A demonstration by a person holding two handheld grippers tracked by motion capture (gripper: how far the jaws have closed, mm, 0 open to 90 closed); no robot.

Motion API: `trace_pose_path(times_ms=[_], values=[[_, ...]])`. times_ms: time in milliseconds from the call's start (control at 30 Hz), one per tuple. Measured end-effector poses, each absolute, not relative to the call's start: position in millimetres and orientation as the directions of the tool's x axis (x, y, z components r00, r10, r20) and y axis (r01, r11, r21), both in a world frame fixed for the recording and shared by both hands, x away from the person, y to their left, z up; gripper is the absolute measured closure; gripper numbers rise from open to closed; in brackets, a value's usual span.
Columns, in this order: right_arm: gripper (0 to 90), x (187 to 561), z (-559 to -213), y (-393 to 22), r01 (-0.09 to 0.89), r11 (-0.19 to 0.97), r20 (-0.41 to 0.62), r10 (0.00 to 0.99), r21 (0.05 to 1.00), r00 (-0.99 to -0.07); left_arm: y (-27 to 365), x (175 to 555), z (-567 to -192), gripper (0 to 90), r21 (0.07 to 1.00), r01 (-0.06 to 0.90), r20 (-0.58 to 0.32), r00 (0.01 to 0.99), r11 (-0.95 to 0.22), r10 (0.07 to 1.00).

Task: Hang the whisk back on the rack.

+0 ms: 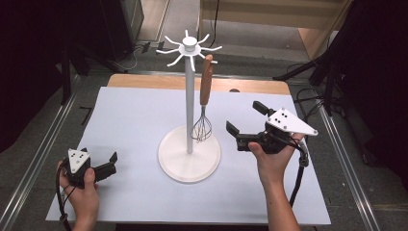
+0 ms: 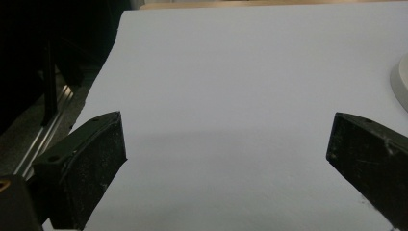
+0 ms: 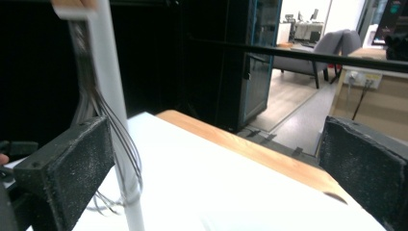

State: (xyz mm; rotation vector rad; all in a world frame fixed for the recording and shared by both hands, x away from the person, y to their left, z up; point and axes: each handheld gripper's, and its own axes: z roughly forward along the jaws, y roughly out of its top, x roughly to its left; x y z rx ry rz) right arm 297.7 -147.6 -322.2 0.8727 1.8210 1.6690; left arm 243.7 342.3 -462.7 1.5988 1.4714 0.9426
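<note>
- Whisk point(image 1: 204, 103) hangs on the stand point(image 1: 189, 96), just left of the right tongs point(image 1: 246, 121), which gape empty.
- Left tongs point(image 1: 108, 166) rest open on the desk point(image 1: 134, 120).
- Back the right tongs away level, without knocking the whisk.

We found the white table point(image 1: 125, 115) bare on its left half, so the left gripper point(image 1: 108, 166) had open passage ahead between its spread jaws. At the centre, the stand's round base point(image 1: 189, 159) and upright pole point(image 1: 190, 96) blocked direct crossing. The whisk point(image 1: 204, 103) hung from a hook just right of the pole, narrowing that side. The right gripper point(image 1: 245, 120), jaws wide with nothing between them, sat near the whisk with free surface behind and to the right.
</note>
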Motion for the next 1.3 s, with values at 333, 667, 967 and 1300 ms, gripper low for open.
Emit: trace_pose_path(times_ms=[333, 667, 967, 1300], values=[[0.0, 298, -349, -163, 0.145, 0.038, 0.060, 0.784, 0.989, -0.618, 342, 244, -463, 0.6, 0.896, 0.441, 0.027, 0.065, -0.053, 0.998], [0.0, 296, -374, -181, 0.165, 0.023, 0.079, 0.810, 0.986, -0.581, 342, 244, -463, 0.6, 0.896, 0.441, 0.029, 0.064, -0.054, 0.998], [0.0, 292, -394, -193, 0.170, 0.029, 0.070, 0.833, 0.985, -0.549, 342, 243, -463, 0.6, 0.897, 0.439, 0.030, 0.061, -0.053, 0.998], [0.0, 290, -419, -209, 0.206, 0.031, 0.079, 0.860, 0.978, -0.504, 342, 243, -463, 0.6, 0.897, 0.439, 0.030, 0.061, -0.054, 0.998]])
